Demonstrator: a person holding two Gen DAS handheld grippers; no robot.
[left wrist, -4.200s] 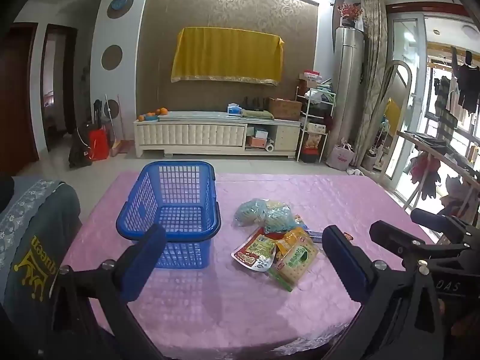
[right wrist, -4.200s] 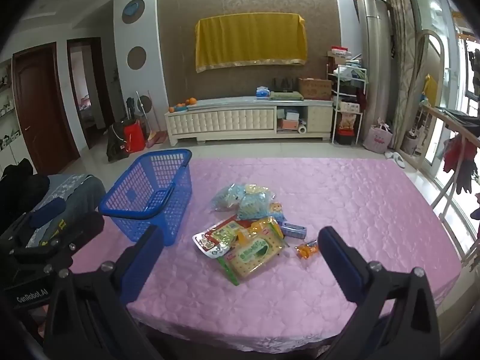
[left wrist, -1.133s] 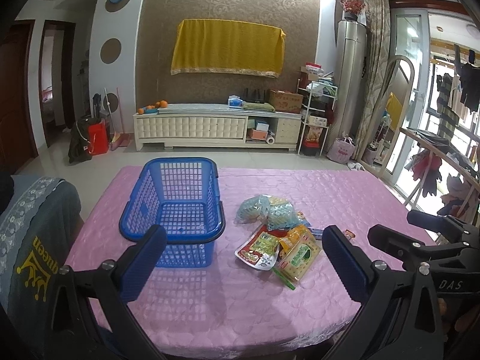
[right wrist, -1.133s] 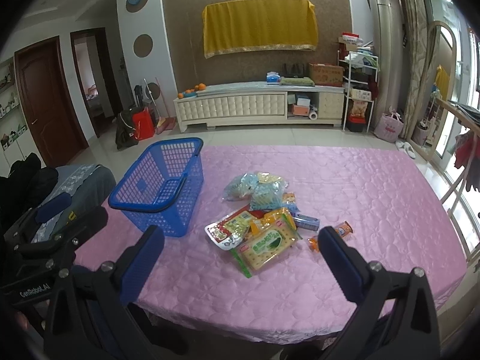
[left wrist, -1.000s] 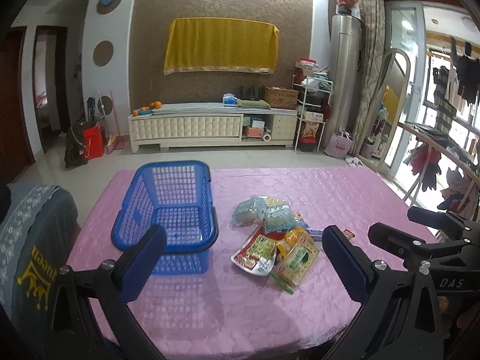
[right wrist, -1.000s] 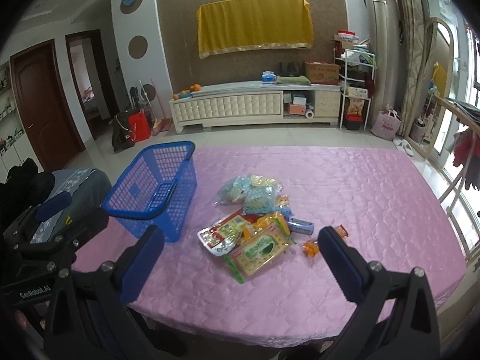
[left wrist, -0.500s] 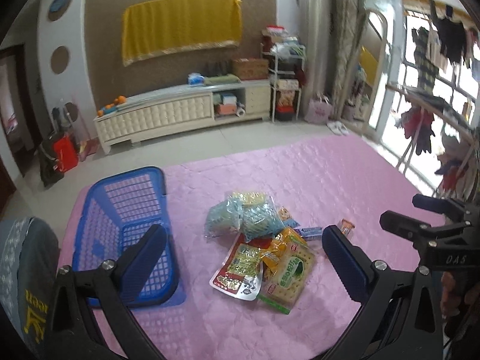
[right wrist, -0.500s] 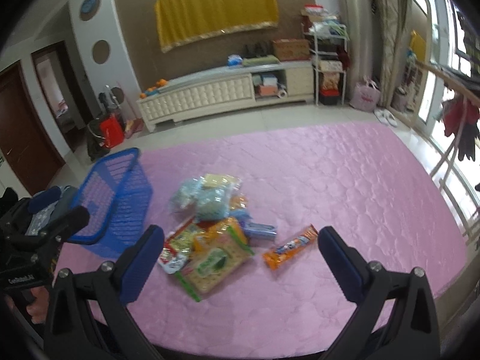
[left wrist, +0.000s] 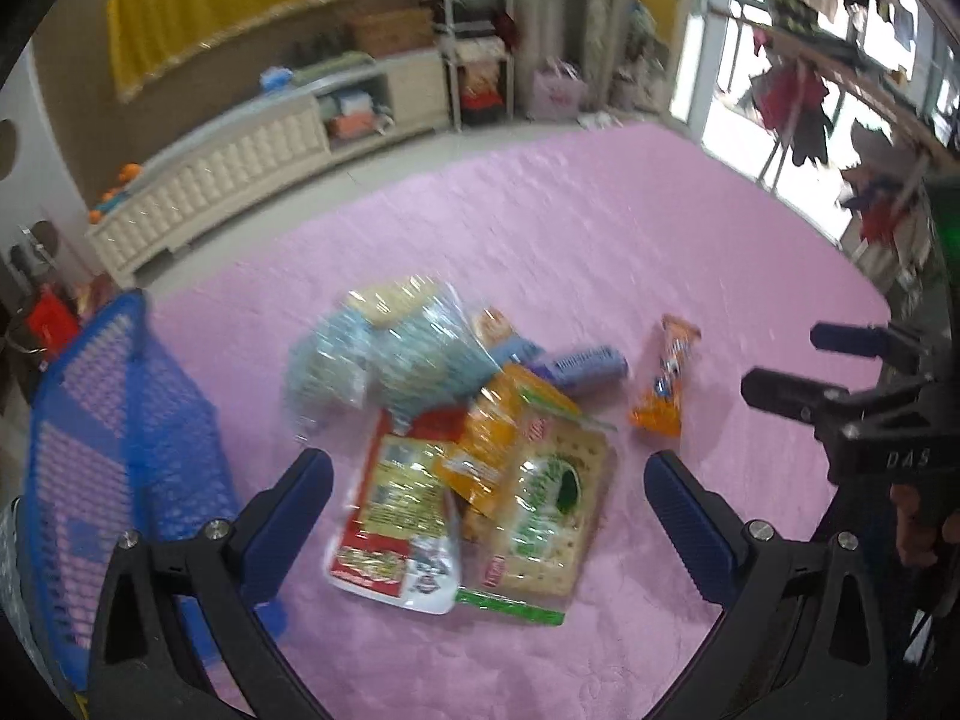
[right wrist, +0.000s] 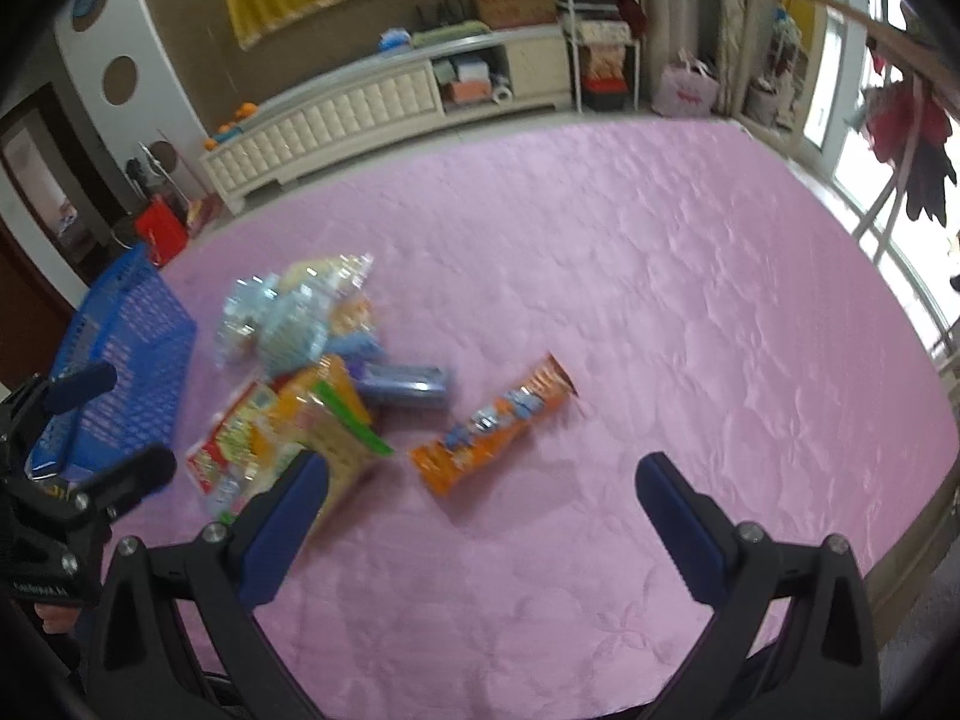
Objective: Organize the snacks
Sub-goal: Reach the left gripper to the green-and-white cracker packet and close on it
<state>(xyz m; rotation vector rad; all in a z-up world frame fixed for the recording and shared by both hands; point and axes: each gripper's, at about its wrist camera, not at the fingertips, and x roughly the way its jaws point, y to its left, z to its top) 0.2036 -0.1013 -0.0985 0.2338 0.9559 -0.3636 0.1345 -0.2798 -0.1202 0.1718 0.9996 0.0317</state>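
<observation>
We have both grippers spread wide and holding nothing: the left gripper [left wrist: 489, 480] hangs over the pile [left wrist: 474, 456] of snacks, the right gripper [right wrist: 480, 492] over the orange pack [right wrist: 489, 423]. None of the snacks is in the basket [left wrist: 120, 420] yet, by the look of it; it stands at the table's left edge, near the pile but apart from it. The pile sits left of the table's middle, and the orange pack lies alone just to its right, clear of the blue tube [right wrist: 405, 387].

The risks, as we judge them:

- The pile is layered. The cracker pack [left wrist: 540, 516] and the red-edged pouch [left wrist: 396, 522] overlap, with a yellow packet [left wrist: 486, 444] across both. If our left fingers close there, we may pinch two wrappers at once, or drag the stack and scatter it.
- The wrappers look glossy and flat. Fingers coming straight down could slide off, or skate on the pink cloth [right wrist: 660, 276] and bunch it.
- The clear bags [left wrist: 390, 348] at the far side look soft; a hard squeeze might crush what is inside.
- The two grippers are close together. Reaching for neighbouring snacks at once, we could knock one tool against the other.
- Both views are blurred, so aim may be off.
</observation>
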